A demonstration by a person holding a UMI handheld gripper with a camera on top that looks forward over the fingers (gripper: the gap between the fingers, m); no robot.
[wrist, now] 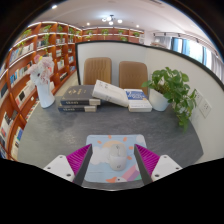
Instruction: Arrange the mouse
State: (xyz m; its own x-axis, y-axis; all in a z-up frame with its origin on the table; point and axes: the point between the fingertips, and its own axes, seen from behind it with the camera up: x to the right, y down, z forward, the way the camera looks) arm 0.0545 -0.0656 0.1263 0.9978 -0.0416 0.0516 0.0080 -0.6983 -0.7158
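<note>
A white mouse [117, 156] lies on a pale blue mouse pad [99, 176] with a pastel print, at the near edge of the grey table [60, 135]. My gripper [113, 152] is open over the pad. The mouse stands between the two magenta pads [80, 158], with a gap on each side, wider on the left. Neither finger touches the mouse. The pad's near edge runs under the fingers and is partly hidden.
At the back of the table are a stack of books [78, 98], an open book [111, 93] and a white book [140, 104]. A potted plant [172, 90] stands right, a white figurine [43, 82] left. Two chairs [98, 70] and bookshelves [25, 60] lie beyond.
</note>
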